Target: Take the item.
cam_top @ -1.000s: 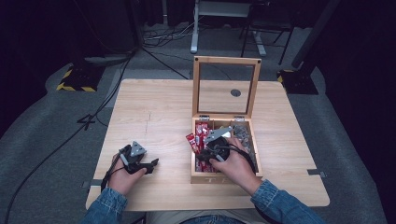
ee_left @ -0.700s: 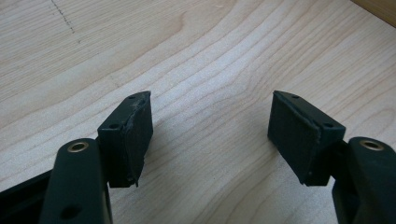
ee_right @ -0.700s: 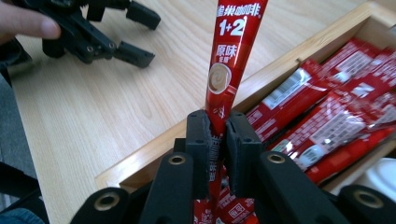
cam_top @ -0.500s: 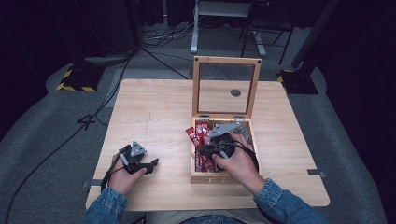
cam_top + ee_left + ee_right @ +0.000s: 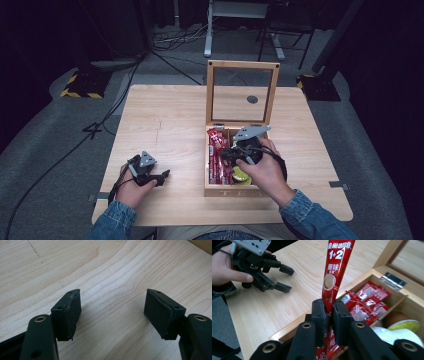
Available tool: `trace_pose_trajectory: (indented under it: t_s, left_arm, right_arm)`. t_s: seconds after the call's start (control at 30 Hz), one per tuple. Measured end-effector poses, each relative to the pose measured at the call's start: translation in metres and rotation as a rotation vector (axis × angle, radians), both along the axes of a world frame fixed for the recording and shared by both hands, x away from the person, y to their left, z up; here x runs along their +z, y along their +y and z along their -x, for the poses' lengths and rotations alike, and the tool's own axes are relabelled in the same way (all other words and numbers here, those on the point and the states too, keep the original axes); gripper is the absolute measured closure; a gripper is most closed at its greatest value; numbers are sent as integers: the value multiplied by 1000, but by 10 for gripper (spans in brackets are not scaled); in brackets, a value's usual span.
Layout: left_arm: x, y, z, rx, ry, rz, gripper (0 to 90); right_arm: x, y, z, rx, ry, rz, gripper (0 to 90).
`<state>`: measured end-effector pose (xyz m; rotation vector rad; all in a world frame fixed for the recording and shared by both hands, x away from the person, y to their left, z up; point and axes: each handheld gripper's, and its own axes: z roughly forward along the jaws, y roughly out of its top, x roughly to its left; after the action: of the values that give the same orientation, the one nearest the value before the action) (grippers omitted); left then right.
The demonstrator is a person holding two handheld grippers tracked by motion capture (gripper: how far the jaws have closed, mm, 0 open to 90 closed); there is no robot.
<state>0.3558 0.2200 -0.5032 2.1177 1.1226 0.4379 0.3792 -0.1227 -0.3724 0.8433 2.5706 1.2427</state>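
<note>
A wooden box [image 5: 220, 191] with its glass lid [image 5: 242, 95] standing upright sits right of the table's middle. Several red sachets [image 5: 216, 167] lie in its left compartment [image 5: 367, 302]. My right gripper [image 5: 329, 307] hovers over the box [image 5: 235, 155], shut on a long red coffee-stick sachet [image 5: 334, 277] that stands up from between the pads. My left gripper [image 5: 164, 176] rests on the table at the near left, open. Between its pads [image 5: 72, 312] I see bare wood. It also appears, held by a hand, in the right gripper view [image 5: 284, 277].
Small portion cups, one with a yellow-green lid [image 5: 407, 326] and a white one [image 5: 387, 333], lie in the box's right compartment. The light wooden table [image 5: 165, 115] stretches left and beyond the box. Dark floor with cables [image 5: 100, 125] surrounds it.
My right gripper has risen out of the box with the red sachet in its jaws. The left gripper has stayed where it was.
</note>
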Motion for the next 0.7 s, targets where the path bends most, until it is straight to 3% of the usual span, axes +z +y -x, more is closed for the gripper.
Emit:
trace_pose_trajectory:
  t_s: [0.37,0.7]
  left_arm:
    - [0,0,-6,-34,15,-15,181]
    - [0,2,-9,-43,16,-20,154]
  right_arm:
    - [21,-44,4,-77,-42,-13,812]
    - [35,-91,0,-161,-76,-6,812]
